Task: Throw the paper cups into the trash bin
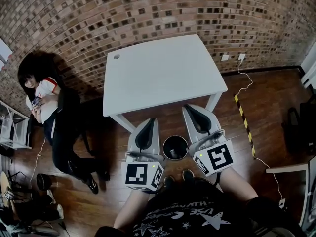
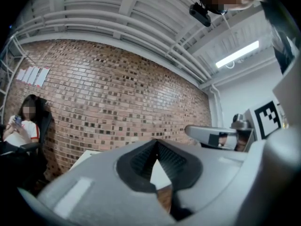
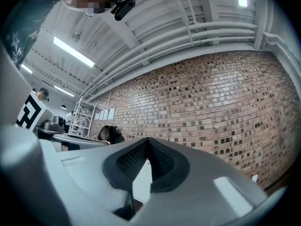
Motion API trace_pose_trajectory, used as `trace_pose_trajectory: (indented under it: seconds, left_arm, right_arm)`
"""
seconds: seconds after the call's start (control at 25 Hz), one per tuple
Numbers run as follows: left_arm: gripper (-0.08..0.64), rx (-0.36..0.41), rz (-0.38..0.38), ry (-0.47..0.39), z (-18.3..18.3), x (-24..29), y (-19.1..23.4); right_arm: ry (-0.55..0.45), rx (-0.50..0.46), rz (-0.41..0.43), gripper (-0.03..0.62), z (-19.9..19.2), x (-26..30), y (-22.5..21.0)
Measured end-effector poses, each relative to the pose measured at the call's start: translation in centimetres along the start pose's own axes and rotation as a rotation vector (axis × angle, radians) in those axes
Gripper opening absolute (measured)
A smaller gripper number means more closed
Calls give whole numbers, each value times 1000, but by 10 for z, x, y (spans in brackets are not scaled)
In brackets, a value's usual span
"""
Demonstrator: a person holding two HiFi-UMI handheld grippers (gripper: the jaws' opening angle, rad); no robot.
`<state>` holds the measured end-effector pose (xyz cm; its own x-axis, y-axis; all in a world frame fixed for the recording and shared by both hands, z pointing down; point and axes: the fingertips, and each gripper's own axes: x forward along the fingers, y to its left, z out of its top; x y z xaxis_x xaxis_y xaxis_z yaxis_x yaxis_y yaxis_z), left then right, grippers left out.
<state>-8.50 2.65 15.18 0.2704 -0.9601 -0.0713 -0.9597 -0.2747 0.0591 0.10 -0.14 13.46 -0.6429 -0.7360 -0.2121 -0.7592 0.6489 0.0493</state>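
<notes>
A round black trash bin [image 1: 175, 147] stands on the wooden floor in front of the white table [image 1: 163, 70], between my two grippers in the head view. The table top is bare, and no paper cup shows in any view. My left gripper [image 1: 149, 121] is just left of the bin, and my right gripper [image 1: 190, 108] is just right of it. Both point level toward the table and the brick wall. Seen from the left gripper view, the left gripper [image 2: 156, 142] has its tips touching with nothing held. So does the right gripper [image 3: 148, 140] in its own view.
A person [image 1: 47, 107] sits against the brick wall [image 1: 163, 14] at the left. A metal rack [image 1: 12, 130] and loose gear [image 1: 29, 201] lie at the lower left. A cable and a yellow-black strip [image 1: 245, 122] cross the floor at the right.
</notes>
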Motion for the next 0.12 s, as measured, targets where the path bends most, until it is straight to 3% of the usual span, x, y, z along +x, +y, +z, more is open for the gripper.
trace_pose_trajectory:
  seconds: [0.12]
  left_arm:
    - [5, -2, 0, 7, 2, 0, -1]
  right_arm:
    - [4, -7, -1, 6, 0, -1, 0]
